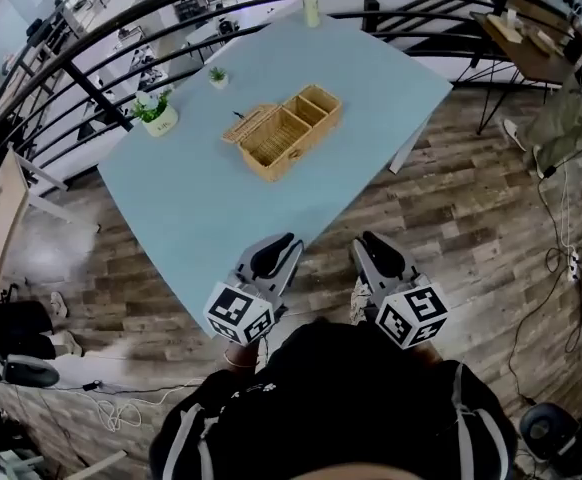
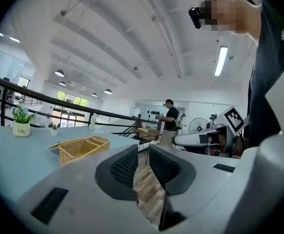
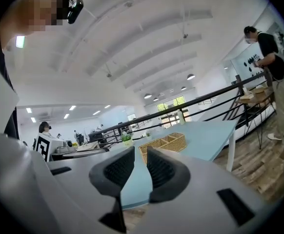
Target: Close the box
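Observation:
A wicker box (image 1: 283, 131) with inner compartments sits mid-table on the light blue table (image 1: 201, 208), its lid (image 1: 248, 123) flapped open to the left. Both grippers hover at the table's near edge, well short of the box. My left gripper (image 1: 291, 242) holds nothing, and a narrow gap shows between its pads. My right gripper (image 1: 367, 240) also holds nothing, its pads slightly apart. The left gripper view has the box (image 2: 83, 148) to the left beyond the left gripper (image 2: 143, 151). In the right gripper view the box (image 3: 164, 144) lies just past the right gripper (image 3: 140, 153).
A potted plant (image 1: 157, 116) and a smaller plant (image 1: 217, 76) stand at the table's far left, a bottle (image 1: 311, 6) at its far edge. A black railing (image 1: 101, 38) curves behind. A wooden side table (image 1: 526, 43) and a person (image 3: 273, 77) are at the right.

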A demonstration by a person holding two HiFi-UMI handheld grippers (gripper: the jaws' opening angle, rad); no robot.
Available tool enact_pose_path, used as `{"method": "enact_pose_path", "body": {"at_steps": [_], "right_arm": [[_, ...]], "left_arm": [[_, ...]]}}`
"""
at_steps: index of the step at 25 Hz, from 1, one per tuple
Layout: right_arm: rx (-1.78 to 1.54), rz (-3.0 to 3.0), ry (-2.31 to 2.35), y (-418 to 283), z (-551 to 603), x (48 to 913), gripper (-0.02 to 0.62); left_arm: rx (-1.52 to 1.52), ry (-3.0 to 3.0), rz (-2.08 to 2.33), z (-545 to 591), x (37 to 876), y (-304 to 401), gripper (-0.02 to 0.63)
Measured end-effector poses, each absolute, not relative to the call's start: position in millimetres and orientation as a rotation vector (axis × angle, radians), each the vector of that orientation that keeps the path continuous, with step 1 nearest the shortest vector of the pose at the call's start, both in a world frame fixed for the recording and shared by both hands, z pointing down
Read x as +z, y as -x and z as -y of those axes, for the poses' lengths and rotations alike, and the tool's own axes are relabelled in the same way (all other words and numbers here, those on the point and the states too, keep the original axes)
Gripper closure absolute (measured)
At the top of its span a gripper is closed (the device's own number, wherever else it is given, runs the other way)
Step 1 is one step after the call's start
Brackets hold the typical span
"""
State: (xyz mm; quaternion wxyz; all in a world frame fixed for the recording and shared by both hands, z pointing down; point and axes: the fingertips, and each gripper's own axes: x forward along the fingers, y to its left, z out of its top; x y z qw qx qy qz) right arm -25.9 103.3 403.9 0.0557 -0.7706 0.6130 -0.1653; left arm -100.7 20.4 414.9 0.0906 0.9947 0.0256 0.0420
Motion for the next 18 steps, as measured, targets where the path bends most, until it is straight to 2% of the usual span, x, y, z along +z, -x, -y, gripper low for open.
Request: {"method": "enact_pose_path", "body": {"at_steps": [18], "right_arm": [[-0.543, -2.271, 1.975, -72.7, 11.9, 396.6, 0.512]], "left_arm": [[0.162, -2.839, 0.498, 59.7, 412.6, 43.5, 0.548]]}}
